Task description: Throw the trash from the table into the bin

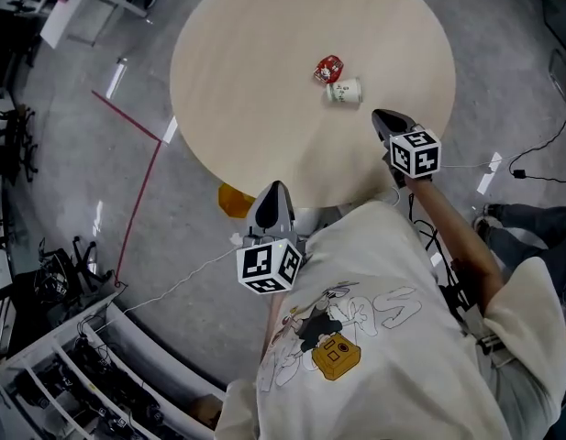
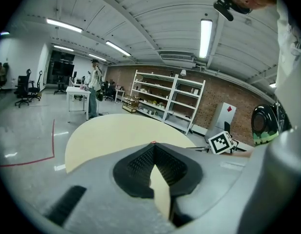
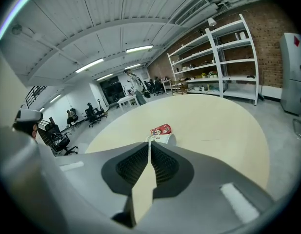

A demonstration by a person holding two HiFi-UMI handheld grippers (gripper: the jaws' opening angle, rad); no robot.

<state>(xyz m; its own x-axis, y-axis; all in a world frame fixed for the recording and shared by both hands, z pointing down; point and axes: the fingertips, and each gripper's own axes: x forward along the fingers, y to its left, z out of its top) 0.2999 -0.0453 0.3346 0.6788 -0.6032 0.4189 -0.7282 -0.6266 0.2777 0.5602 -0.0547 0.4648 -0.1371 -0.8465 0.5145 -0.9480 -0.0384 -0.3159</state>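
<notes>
Trash lies on the counter (image 1: pixel 246 62), none binned yet: a tipped paper cup (image 1: pixel 344 92) just beside a red wrapper (image 1: pixel 327 68). My right tool (image 1: pixel 383 115) is closed and empty near them; my left tool (image 1: pixel 274 188) is closed and empty too.

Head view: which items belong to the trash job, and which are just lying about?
Job:
- red wrapper
- paper cup, on its side
- round table
- right tongs and left tongs, both shut and empty
- orange object under the table edge: may be the bin, cannot tell

Lying about:
- red floor tape
- shelving
- office chairs
</notes>
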